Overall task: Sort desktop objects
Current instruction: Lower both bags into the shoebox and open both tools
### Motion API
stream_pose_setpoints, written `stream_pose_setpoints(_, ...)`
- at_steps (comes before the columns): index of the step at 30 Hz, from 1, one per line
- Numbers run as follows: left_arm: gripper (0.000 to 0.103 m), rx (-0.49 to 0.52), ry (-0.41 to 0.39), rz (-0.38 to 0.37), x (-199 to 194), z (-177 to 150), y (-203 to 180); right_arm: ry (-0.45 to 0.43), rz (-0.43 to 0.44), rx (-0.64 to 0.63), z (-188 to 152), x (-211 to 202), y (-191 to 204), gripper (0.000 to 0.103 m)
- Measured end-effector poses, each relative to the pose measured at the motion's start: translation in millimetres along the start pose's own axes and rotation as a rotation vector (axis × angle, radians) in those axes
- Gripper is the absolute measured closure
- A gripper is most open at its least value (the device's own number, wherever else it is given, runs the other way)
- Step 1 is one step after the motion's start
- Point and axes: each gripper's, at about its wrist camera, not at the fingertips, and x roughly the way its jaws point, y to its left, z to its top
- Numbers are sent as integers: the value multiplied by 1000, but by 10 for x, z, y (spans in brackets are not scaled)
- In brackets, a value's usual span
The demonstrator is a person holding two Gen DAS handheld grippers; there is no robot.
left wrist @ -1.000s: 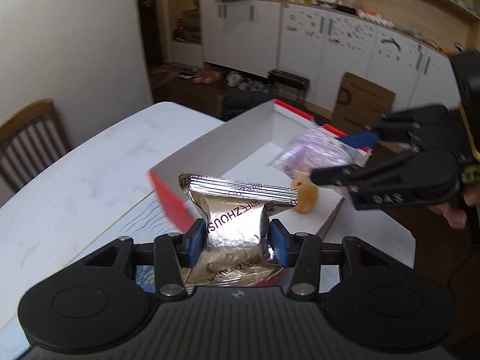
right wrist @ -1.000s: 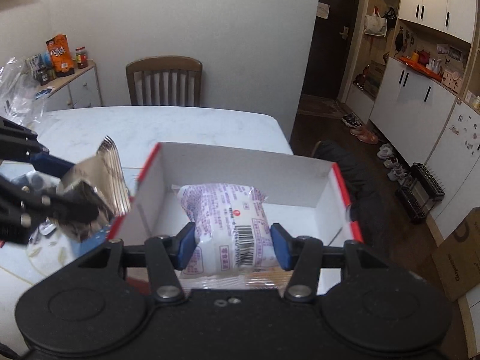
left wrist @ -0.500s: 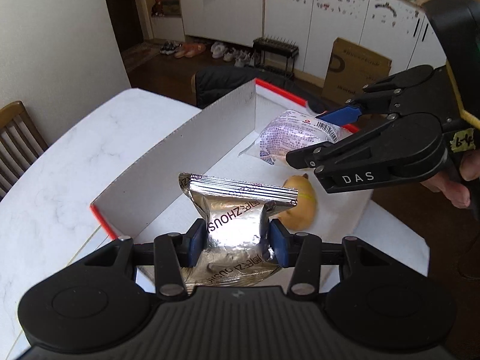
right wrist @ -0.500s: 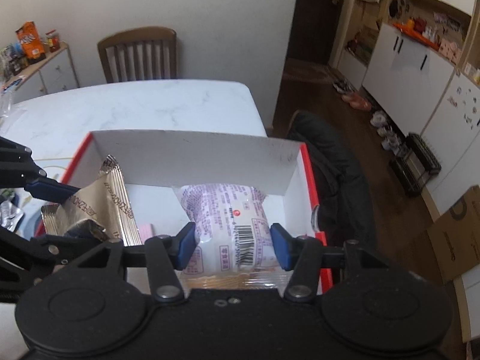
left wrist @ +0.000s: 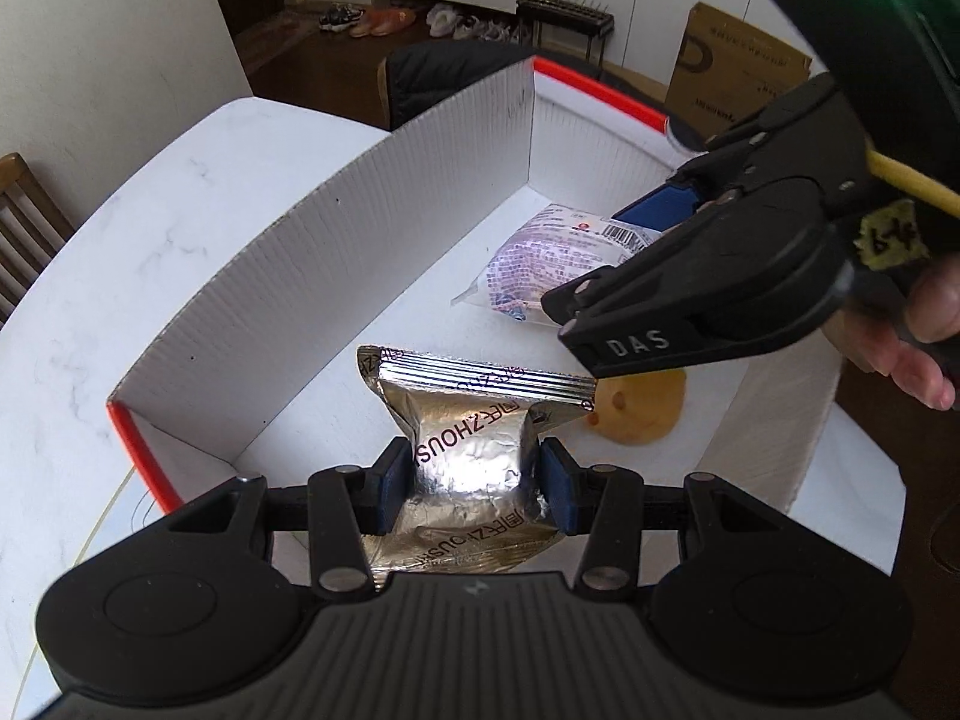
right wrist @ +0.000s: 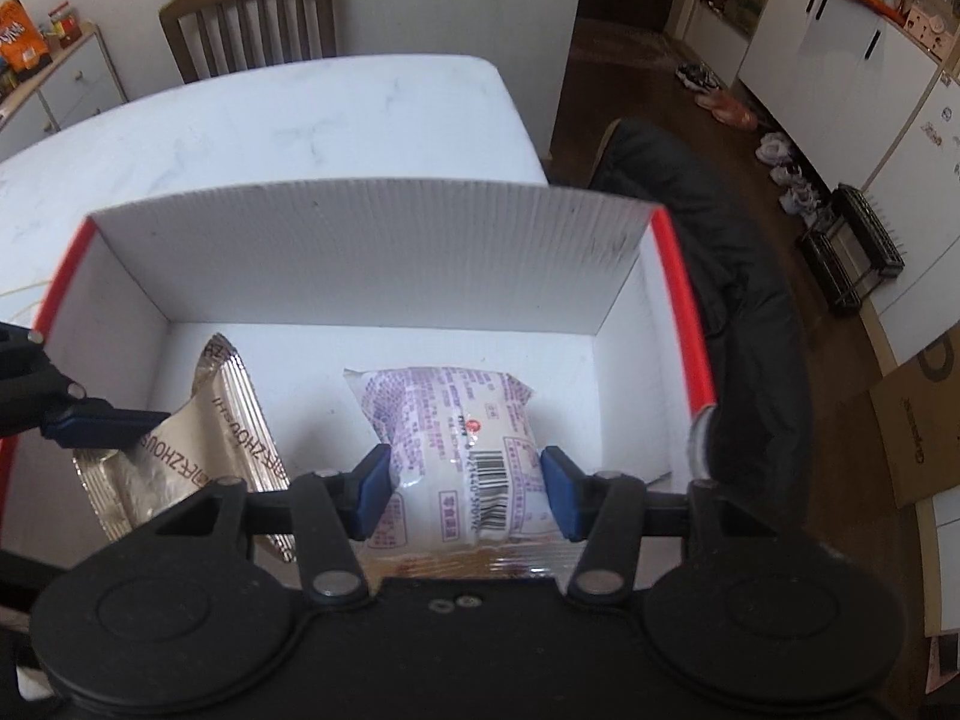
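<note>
My left gripper (left wrist: 474,483) is shut on a silver foil snack packet (left wrist: 471,420) and holds it low inside a white box with red rims (left wrist: 336,258). My right gripper (right wrist: 467,495) is shut on a purple-printed white snack bag (right wrist: 456,432) and holds it inside the same box (right wrist: 372,258), to the right of the foil packet (right wrist: 198,450). In the left wrist view the right gripper (left wrist: 648,252) shows with the purple bag (left wrist: 540,264) under it. A small yellow-orange item (left wrist: 645,414) lies on the box floor.
The box stands on a white marble table (left wrist: 120,276). A wooden chair (right wrist: 252,18) stands at the table's far side. A dark chair (right wrist: 708,240) is beside the box. A brown carton (left wrist: 738,78) and white cupboards stand beyond.
Both grippers have moved forward and down into the box with their packets. The foil packet and the purple bag now sit low near the box floor.
</note>
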Motion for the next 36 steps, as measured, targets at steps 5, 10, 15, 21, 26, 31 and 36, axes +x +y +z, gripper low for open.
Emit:
stream_pose_setpoints(5, 58, 16, 31, 21, 121, -14, -3, 23, 8, -7, 18, 140, 27, 51)
stream_pose_setpoints(10, 58, 26, 61, 17, 213, -21, -24, 38, 3, -18, 34, 221, 34, 50)
stream_pose_setpoints(15, 58, 30, 78, 15, 254, -20, -33, 46, 3, -22, 64, 280, 52, 50)
stream_pose_setpoints(21, 57, 24, 80, 12, 263, -50, -37, 52, -1, -33, 53, 353, 64, 48)
stream_pose_setpoints(26, 56, 4, 68, 11, 244, -25, -35, 39, 1, -37, 36, 322, 92, 31)
stream_pose_setpoints(31, 57, -20, 30, -8, 111, -16, -38, 3, 9, -33, 26, 189, 86, 31)
stream_pose_setpoints(36, 56, -36, -28, -14, -110, -54, -38, -42, 19, -25, 6, -44, 72, 29)
